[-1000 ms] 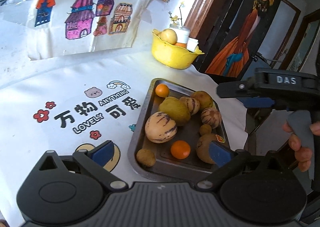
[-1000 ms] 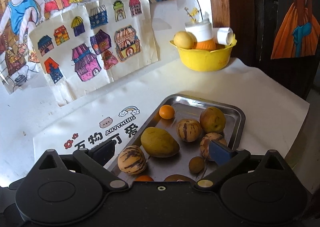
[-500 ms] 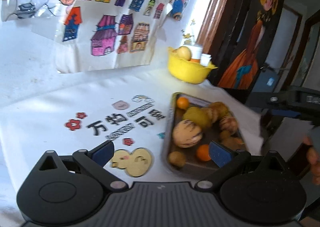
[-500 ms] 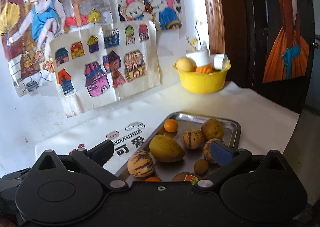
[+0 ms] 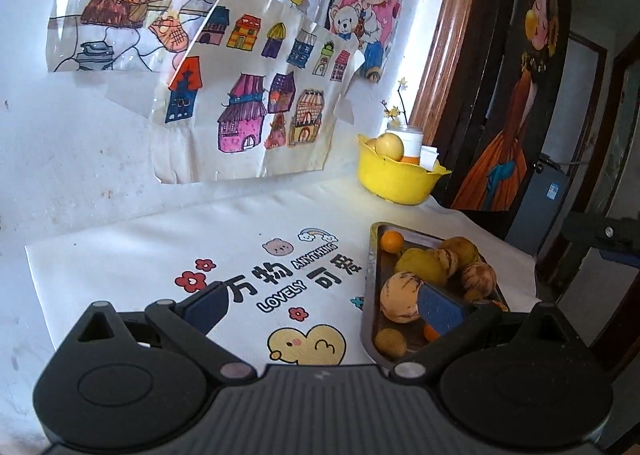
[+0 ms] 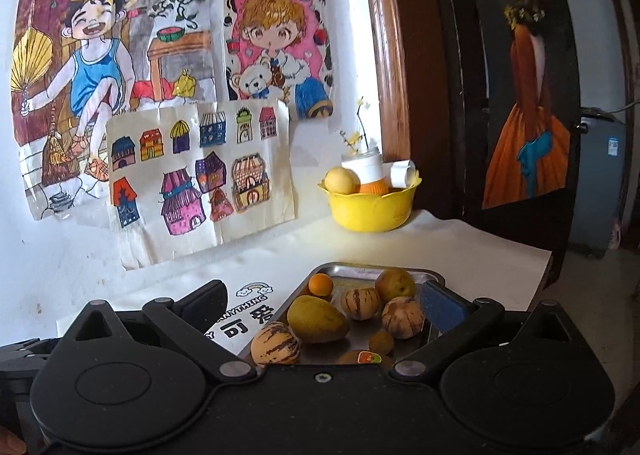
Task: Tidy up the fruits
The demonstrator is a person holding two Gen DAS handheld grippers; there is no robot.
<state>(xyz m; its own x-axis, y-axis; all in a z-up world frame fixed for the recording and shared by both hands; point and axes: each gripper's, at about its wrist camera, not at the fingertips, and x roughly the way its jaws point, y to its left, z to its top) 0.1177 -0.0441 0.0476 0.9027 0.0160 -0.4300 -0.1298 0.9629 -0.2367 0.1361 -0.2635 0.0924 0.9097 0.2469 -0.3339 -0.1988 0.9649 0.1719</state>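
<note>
fruits: mango (image 6: 317, 318), striped melons (image 6: 275, 345), small orange (image 6: 321, 283) on metal tray (image 6: 434, 277) at right of printed cloth (image 5: 160, 255) | yellow bowl (image 6: 372, 207) behind tray, by wall | left gripper (image 5: 320, 305) spread, empty | right gripper (image 6: 324, 305) spread, empty, above tray
</note>
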